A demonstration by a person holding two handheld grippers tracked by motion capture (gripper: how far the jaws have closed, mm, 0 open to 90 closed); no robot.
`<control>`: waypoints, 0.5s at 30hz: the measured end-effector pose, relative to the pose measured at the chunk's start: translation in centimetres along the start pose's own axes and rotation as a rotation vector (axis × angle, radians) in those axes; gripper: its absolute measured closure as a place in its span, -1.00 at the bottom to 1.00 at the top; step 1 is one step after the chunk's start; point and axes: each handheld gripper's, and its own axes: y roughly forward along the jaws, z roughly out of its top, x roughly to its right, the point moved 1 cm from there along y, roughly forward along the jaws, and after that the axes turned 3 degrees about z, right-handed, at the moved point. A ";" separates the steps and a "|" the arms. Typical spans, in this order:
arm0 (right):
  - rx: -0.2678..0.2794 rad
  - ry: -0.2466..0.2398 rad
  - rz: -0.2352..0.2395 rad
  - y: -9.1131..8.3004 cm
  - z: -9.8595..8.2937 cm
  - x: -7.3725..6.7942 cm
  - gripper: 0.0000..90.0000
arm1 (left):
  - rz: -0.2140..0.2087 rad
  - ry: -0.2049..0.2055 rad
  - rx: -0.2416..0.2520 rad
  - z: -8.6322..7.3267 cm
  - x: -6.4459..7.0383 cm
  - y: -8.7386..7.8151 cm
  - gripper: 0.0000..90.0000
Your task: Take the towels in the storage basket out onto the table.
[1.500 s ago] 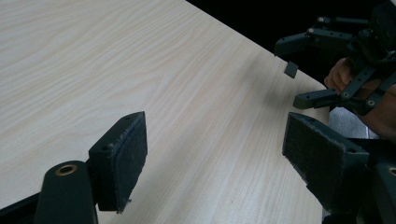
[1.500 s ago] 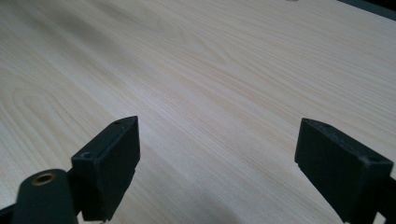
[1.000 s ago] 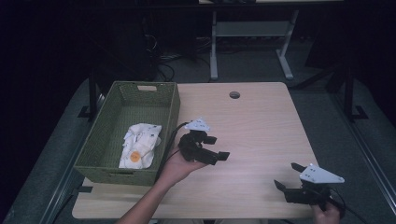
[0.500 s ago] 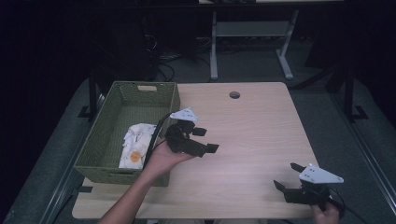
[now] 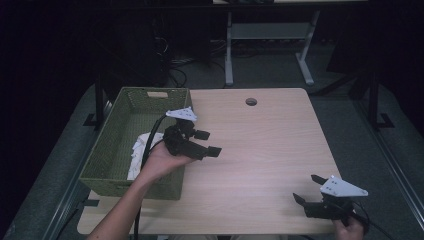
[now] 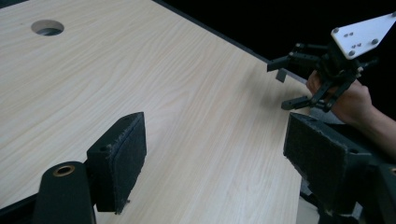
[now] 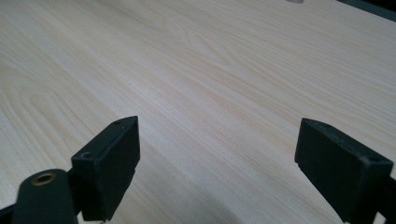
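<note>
The white cloth (image 5: 141, 150) in the green woven basket (image 5: 107, 150) is half hidden behind the left hand (image 5: 162, 159) and cable, so its shape is hard to make out. The basket sits at the left edge of the pale wooden surface (image 5: 270, 145), which has a round hole (image 5: 251, 101) near its far edge. The left gripper (image 5: 207, 142) is held just beside the basket's right wall, pointing right, fingers wide apart and empty. The right gripper (image 5: 306, 189) is at the near right corner, pointing left, fingers likewise spread with nothing between them.
</note>
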 end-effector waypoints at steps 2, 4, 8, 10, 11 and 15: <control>-0.001 -0.001 -0.002 0.0 0.0 0.0 -0.70 | 0.003 0.003 0.000 -0.1 -0.2 -0.4 -0.52; -0.002 -0.001 -0.001 0.0 0.0 0.0 -0.70 | 0.007 -0.003 0.003 -0.2 -0.6 -0.8 -0.52; -0.005 -0.002 0.000 0.0 0.0 0.0 -0.69 | 0.010 -0.020 0.007 -0.6 -1.5 -1.7 -0.52; -0.005 -0.004 0.000 0.0 0.0 0.0 -0.70 | 0.018 -0.024 0.005 -0.8 -1.8 -2.1 -0.52; -0.005 -0.004 0.001 0.0 0.0 0.0 -0.69 | 0.024 -0.025 0.005 -0.9 -2.0 -2.4 -0.52; -0.005 -0.008 0.001 0.0 0.0 -0.1 -0.70 | 0.040 -0.042 0.014 -1.4 -3.0 -3.6 -0.52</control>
